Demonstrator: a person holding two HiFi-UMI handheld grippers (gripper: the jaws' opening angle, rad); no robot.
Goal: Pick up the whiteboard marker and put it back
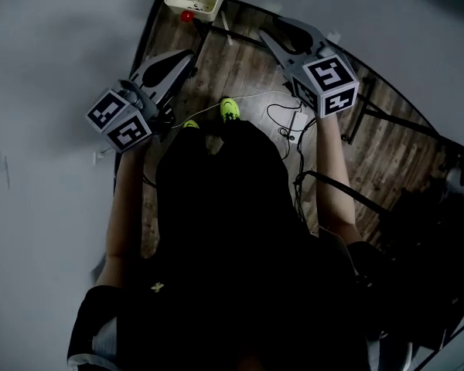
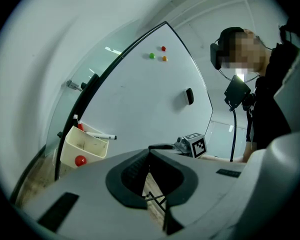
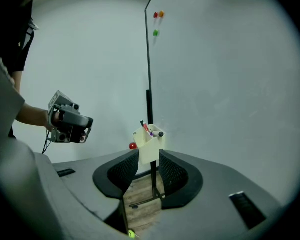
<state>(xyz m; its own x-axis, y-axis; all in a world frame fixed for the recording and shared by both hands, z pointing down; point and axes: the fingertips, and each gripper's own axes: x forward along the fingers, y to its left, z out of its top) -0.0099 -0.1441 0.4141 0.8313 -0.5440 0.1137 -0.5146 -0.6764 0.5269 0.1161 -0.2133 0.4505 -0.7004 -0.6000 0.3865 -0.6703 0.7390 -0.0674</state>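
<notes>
Straight down, only the head view takes in the person's dark top [image 1: 216, 230], bright green shoes [image 1: 229, 109] on the wooden floor [image 1: 240, 68] and loose cables [image 1: 286, 118] by the feet. Both bare forearms reach forward, with the left gripper [image 1: 187, 55] and the right gripper [image 1: 272, 28] angled toward each other and toward a cream bin [image 1: 193, 5] ahead. The left gripper view shows its jaws drawn together at the tips with nothing in them, only floor below. The right gripper view shows its jaws standing apart and empty, with the bin framed far off in the gap and the left gripper off to one side in a hand. The right gripper tips somewhat downward, while the left lies nearer level. The whiteboard marker [image 2: 101, 136], white with a black cap, lies across the bin's rim, well apart from both grippers, and shows most clearly in the left gripper view. Other markers [image 3: 146, 128] stand in the bin, and a red ball [image 2: 80, 160] sits low on its front. Beyond, the left gripper view faces the whiteboard [image 2: 140, 104], which carries a black eraser [image 2: 189, 96] and three coloured magnets [image 2: 158, 55], whereas the right gripper view sees the board at a slant past its dark frame [image 3: 149, 104]
</notes>
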